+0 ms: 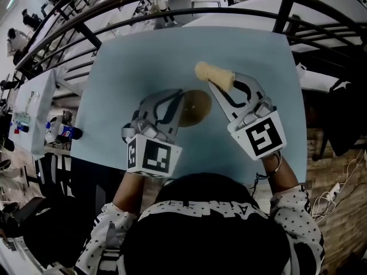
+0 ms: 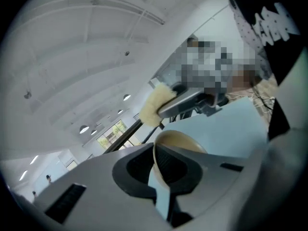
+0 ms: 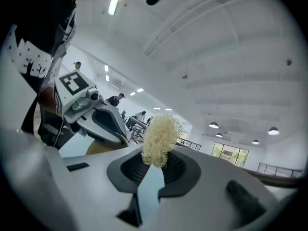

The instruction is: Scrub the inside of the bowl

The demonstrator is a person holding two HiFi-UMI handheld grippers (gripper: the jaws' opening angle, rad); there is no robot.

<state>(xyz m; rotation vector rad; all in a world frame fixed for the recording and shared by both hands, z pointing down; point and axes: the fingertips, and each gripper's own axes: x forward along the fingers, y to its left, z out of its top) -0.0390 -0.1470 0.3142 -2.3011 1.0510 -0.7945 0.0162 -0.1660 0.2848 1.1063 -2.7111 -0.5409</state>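
While the left hand-held gripper (image 1: 174,105) sits on the near side of the tan bowl (image 1: 195,107), its jaws are pressed onto the bowl's rim, one inside and one outside. The bowl lies near the middle of the pale blue worktop (image 1: 126,73). To the bowl's right, the right hand-held gripper (image 1: 222,88) pinches a yellow stringy scrubber (image 1: 214,75), which is just past the bowl's far rim and apart from it. Beyond the bowl, a dark railing (image 1: 172,4) curves past the worktop's far edge.
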